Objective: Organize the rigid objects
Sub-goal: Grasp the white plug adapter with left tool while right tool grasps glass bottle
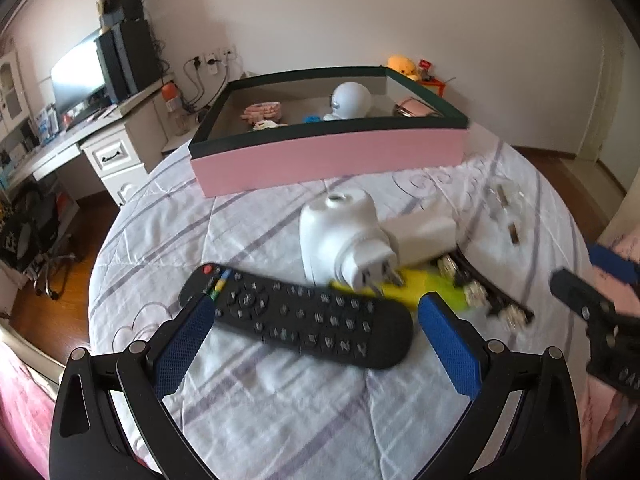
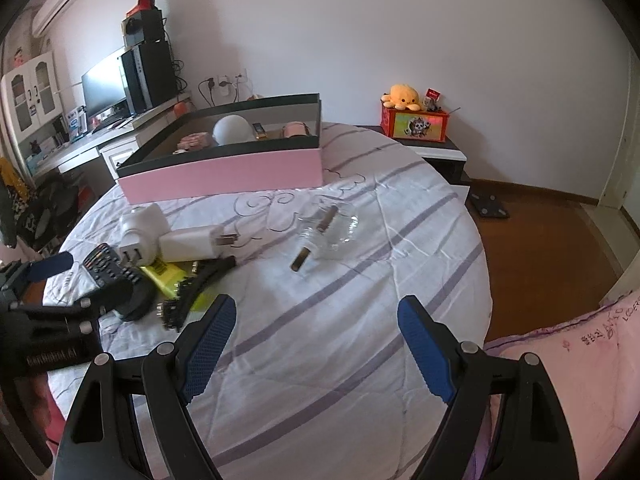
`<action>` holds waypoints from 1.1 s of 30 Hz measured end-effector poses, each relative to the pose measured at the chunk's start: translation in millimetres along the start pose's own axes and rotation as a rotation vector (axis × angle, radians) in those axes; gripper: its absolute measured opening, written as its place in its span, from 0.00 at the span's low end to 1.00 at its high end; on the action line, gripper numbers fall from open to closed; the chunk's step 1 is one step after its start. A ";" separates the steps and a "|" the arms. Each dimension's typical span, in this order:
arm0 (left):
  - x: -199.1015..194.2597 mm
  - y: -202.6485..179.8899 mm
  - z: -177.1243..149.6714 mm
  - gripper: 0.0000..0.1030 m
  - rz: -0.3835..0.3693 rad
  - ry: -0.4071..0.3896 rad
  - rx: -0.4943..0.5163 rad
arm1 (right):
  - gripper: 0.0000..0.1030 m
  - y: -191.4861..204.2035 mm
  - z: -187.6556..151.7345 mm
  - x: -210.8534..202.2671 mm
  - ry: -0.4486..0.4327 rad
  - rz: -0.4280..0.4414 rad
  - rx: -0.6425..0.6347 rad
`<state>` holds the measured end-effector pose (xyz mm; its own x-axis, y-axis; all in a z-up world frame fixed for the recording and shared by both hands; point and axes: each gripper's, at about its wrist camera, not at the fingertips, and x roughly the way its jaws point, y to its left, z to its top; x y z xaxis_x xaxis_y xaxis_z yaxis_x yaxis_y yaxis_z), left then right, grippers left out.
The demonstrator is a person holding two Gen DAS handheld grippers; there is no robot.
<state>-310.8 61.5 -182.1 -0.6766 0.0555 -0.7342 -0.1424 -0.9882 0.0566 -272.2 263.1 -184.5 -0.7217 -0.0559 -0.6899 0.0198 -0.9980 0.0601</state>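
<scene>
A black remote control [image 1: 296, 316] lies on the round table, between the fingers of my open left gripper [image 1: 316, 312]. Behind it stand a white plug adapter [image 1: 344, 240], a white charger [image 1: 424, 236], a yellow object [image 1: 412, 284] and a black comb-like strip [image 1: 488, 292]. A pink box with a dark rim [image 1: 328, 160] at the back holds a white round toy [image 1: 352, 100] and small items. My right gripper [image 2: 316, 316] is open and empty above the cloth, apart from a clear glass piece [image 2: 328, 228]. The remote [image 2: 108, 276] also shows in the right wrist view.
The table wears a white cloth with purple stripes [image 2: 320, 360]. A desk with a monitor [image 2: 104, 84] stands at the left. A low cabinet with an orange box and yellow plush [image 2: 404, 98] stands at the back right. Pink bedding [image 2: 580, 360] lies to the right.
</scene>
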 end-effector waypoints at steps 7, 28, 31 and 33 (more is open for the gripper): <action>28.3 2.1 13.4 1.00 -0.008 0.037 -0.038 | 0.82 -10.5 4.6 13.0 0.012 0.010 0.017; 45.8 15.9 25.2 0.53 -0.046 0.025 0.032 | 0.82 -13.5 33.3 60.9 0.082 0.030 0.008; 47.3 28.3 25.4 0.53 -0.007 0.031 0.019 | 0.82 -11.5 40.8 72.6 0.102 0.014 0.004; 49.4 37.2 24.4 0.53 0.001 0.035 -0.001 | 0.82 -11.3 46.5 80.4 0.102 0.008 0.011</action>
<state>-367.2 30.9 -199.7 -0.6510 0.0491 -0.7575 -0.1409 -0.9884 0.0570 -362.7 271.3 -207.1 -0.6471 -0.0672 -0.7594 0.0174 -0.9971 0.0734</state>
